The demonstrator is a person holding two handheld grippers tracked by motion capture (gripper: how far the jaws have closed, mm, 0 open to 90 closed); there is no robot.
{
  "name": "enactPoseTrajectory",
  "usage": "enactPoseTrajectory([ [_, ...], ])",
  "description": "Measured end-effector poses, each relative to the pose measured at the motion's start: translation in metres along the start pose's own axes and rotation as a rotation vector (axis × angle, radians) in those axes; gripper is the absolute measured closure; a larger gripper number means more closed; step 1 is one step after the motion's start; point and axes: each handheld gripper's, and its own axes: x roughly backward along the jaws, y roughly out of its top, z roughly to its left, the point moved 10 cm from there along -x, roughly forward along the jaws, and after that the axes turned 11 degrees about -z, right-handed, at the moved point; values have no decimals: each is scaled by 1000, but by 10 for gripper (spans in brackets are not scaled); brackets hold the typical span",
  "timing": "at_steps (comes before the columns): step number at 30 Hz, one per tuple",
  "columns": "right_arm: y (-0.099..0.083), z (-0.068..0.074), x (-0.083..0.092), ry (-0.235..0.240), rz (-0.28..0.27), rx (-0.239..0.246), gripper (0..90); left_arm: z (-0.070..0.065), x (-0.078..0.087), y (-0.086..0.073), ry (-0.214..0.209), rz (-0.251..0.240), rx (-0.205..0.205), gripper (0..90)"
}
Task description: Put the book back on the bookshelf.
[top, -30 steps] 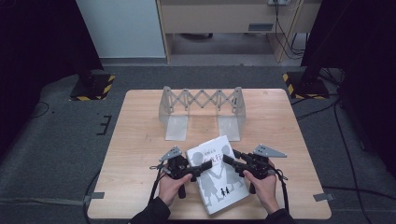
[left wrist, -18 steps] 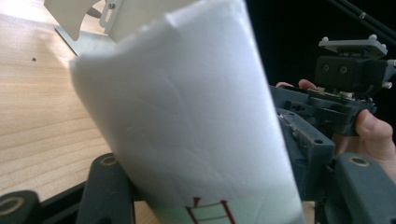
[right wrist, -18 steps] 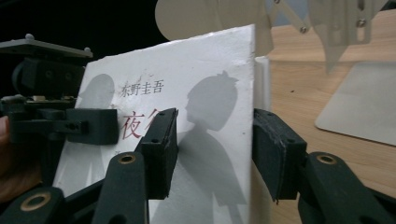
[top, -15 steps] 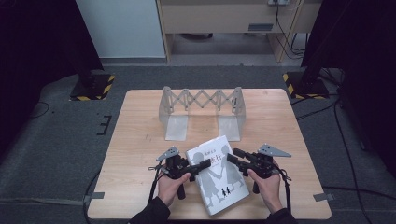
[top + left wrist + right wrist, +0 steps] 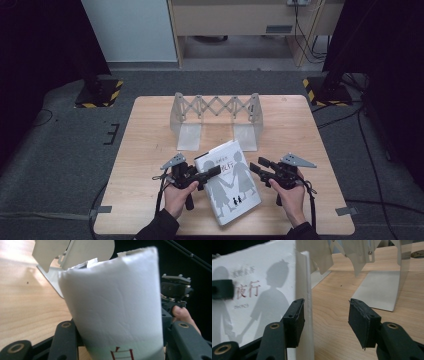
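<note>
The left tool point(image 5: 212, 172), level in the person's fist, has just been closing and now clamps the white paperback book with grey silhouette figures point(image 5: 228, 181) by its spine. The right tool point(image 5: 256, 167), jaws parted and just opening, sits beside the book's far edge. Behind, on the pale wooden bench point(image 5: 145, 145), stands a grey metal expanding book rack point(image 5: 216, 120); dark carpet surrounds.

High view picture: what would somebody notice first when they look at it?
First, the white book with grey hand-holding figures on its cover, at the table's near edge between a person's two hands. The left gripper has just been closing and is clamped on the book's spine side, while the right gripper sits beside the book's other edge with its jaws apart. Behind them, an empty folding metal book rack stands mid-table.
</note>
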Motion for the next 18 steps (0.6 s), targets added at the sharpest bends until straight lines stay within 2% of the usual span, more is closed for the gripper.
enactPoseTrajectory([
  [4, -1, -4, 1, -22, 7, 5, 467, -6, 2, 6, -5, 4, -37, 483],
  [18, -5, -21, 5, -97, 38, 47, 467, -8, 2, 21, 2, -3, -80, 507],
])
